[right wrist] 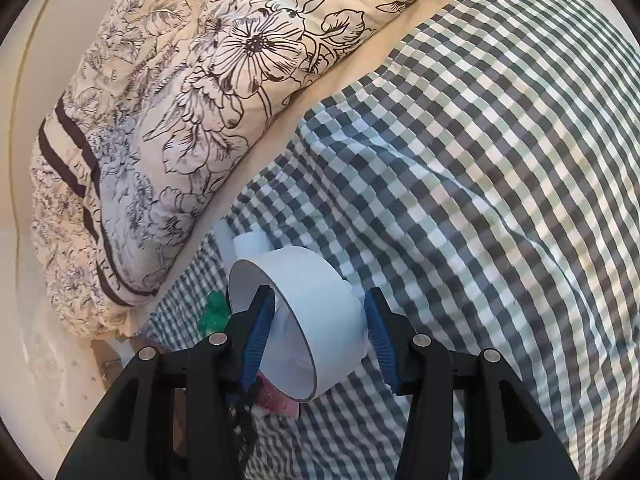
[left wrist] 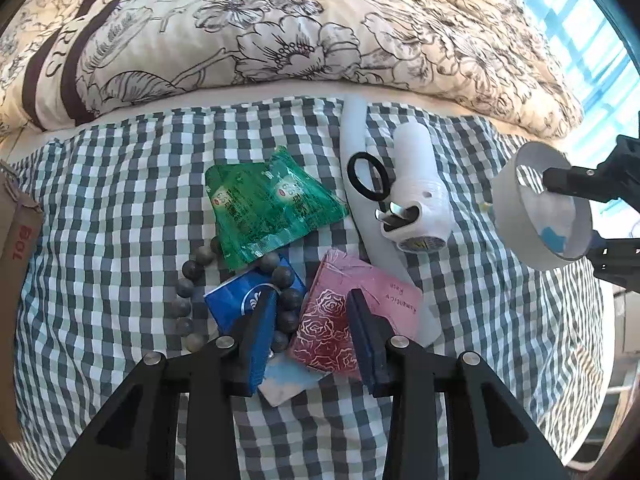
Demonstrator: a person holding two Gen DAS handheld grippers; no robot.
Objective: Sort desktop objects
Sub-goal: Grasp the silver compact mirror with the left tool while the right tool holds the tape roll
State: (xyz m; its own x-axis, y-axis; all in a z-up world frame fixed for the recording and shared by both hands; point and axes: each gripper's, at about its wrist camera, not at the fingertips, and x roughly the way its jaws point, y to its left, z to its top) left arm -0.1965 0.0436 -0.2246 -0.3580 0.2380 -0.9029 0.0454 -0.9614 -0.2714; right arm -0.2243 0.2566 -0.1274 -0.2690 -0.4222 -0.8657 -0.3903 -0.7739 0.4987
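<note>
The white tape roll (right wrist: 316, 316) hangs in the air over the checked cloth (right wrist: 480, 184), gripped by the right gripper (right wrist: 320, 332): one finger sits inside the ring, the other against its outer wall, so the jaws are closed on the roll's wall. From the left wrist view the same roll (left wrist: 516, 216) is at the right, off the cloth's surface and apart from the rest of the pile.

The left gripper (left wrist: 314, 332) is wide open with nothing in its grasp, poised above a pink rose-printed packet (left wrist: 340, 320) and a blue tissue pack (left wrist: 236, 304). A dark bead bracelet (left wrist: 192, 272) loops around the blue pack. Beyond lies a green sachet (left wrist: 268, 208), then a black ring (left wrist: 368, 178) resting on a pale strip beside a white plug adapter (left wrist: 420, 200). A floral quilt (left wrist: 280, 28) bounds the far edge of the cloth.
</note>
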